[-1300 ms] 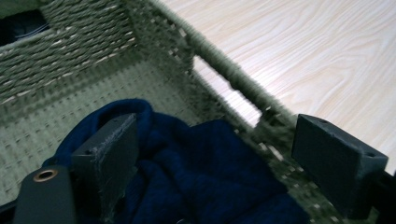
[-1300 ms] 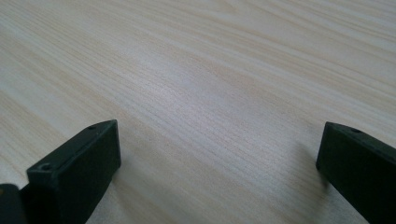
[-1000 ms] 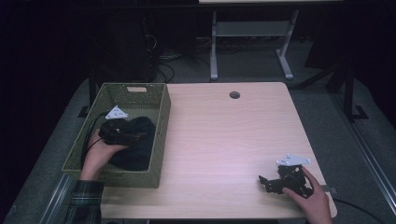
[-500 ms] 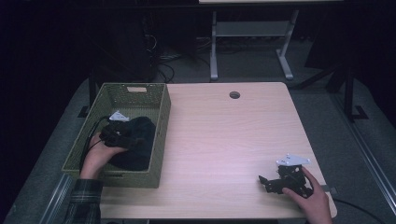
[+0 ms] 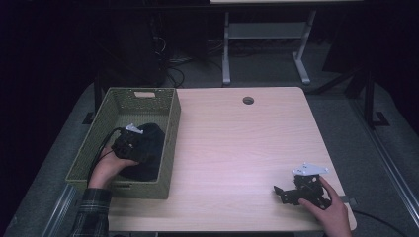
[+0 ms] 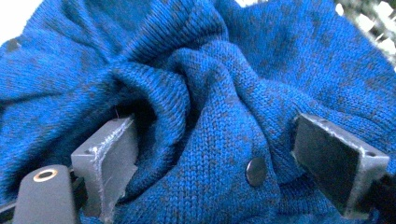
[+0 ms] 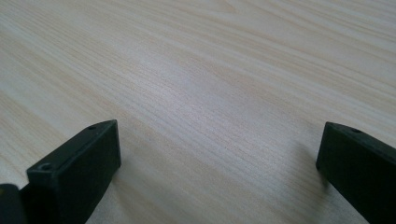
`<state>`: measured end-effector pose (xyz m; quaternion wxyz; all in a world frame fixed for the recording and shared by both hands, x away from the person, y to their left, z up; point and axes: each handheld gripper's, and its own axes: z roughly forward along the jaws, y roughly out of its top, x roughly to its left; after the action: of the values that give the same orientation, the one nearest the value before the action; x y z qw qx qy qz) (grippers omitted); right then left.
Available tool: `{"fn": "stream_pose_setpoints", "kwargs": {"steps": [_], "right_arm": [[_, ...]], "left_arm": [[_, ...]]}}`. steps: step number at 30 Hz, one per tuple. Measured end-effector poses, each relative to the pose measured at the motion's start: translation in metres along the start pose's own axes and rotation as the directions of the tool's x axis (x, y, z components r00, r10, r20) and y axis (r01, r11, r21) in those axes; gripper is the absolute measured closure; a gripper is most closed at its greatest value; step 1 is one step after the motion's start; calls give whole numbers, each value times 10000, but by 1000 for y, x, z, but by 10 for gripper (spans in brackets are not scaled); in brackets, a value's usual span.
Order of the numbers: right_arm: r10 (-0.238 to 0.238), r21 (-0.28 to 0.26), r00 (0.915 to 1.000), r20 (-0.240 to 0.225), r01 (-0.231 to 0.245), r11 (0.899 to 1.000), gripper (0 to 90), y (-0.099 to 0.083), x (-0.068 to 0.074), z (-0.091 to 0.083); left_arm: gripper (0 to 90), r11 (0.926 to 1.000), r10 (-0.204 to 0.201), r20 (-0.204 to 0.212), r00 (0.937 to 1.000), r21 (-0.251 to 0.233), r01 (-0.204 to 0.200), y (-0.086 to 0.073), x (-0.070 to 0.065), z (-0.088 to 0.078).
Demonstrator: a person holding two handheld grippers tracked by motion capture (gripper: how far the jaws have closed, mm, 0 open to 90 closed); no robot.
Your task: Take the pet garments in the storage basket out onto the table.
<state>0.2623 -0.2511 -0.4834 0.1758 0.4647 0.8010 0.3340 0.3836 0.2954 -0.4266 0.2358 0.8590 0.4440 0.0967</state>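
Wooden table, wicker basket, blue knit garment, two hand-held grippers.

Table (image 5: 237,143): light wood, with a round hole (image 5: 248,100) near the far edge. Basket (image 5: 123,101): green woven, rectangular, standing on the table's left end. Blue knit garment (image 6: 219,84): bunched inside the basket, dark in the high view, one dark button (image 6: 256,171) visible. Left gripper (image 6: 215,158): down in the basket, jaws spread wide and pressed into the garment's folds, a bunch of cloth between them, not clamped. Right gripper (image 5: 289,194): resting on the table's near right corner, jaws wide apart over bare wood, well apart from the basket.
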Motion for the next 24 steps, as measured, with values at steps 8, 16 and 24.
{"fn": "stream_pose_setpoints", "kwargs": {"steps": [8, 16, 24], "right_arm": [[2, 0, 10000, 0, -2, 10000, 0, 0, 0, 0], [12, -1, 10000, 2, -12, 10000, 0, 0, 0, 0], [7, -1, 10000, 5, -7, 10000, 0, 0, 0, 0]], "left_arm": [[459, 9985, 180, 244, 9995, 508, -192, 2, -3, -3], [594, 9998, -99, 500, 9987, 196, 89, 4, 1, -11], [613, 9919, -528, 466, 9975, -1134, 578, 5, 7, -31]]}}
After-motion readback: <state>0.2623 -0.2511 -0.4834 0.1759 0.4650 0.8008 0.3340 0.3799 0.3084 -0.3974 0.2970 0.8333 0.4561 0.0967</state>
